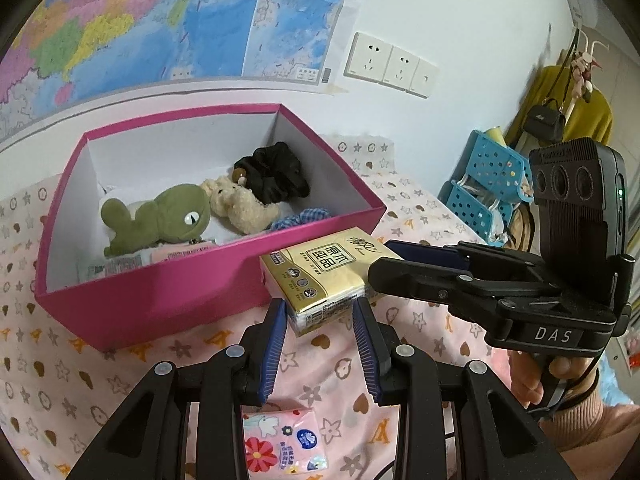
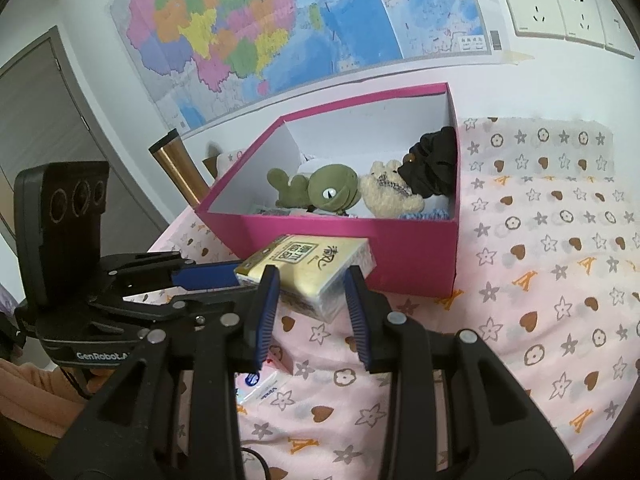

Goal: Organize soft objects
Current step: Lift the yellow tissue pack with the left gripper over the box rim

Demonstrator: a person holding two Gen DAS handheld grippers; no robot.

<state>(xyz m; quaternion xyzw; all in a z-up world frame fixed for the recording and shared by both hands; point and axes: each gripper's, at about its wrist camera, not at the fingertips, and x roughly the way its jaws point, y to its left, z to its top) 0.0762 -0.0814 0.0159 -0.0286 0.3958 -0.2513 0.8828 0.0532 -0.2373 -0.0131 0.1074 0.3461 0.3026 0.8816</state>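
A yellow tissue pack (image 1: pixel 320 280) is clamped by both the left gripper (image 1: pixel 320 316) and right gripper (image 2: pixel 310 296), apparently lifted beside the pink box (image 1: pixel 160 300); slippage is risked if the 2 grips pull unevenly on its soft wrapper.

The box (image 1: pixel 160 292) sits on the bed (image 1: pixel 400 208), up against the wall with the map (image 1: pixel 160 20) behind it. Inside: frog plush (image 1: pixel 168 216) left, bear (image 1: pixel 240 204) in the middle, scrunchie (image 1: pixel 276 176) right. The tissue pack (image 1: pixel 320 280) hangs just in front of the box, between both tongs (image 1: pixel 320 312). Another small pack (image 1: pixel 284 440) lies on the bed below, I think.
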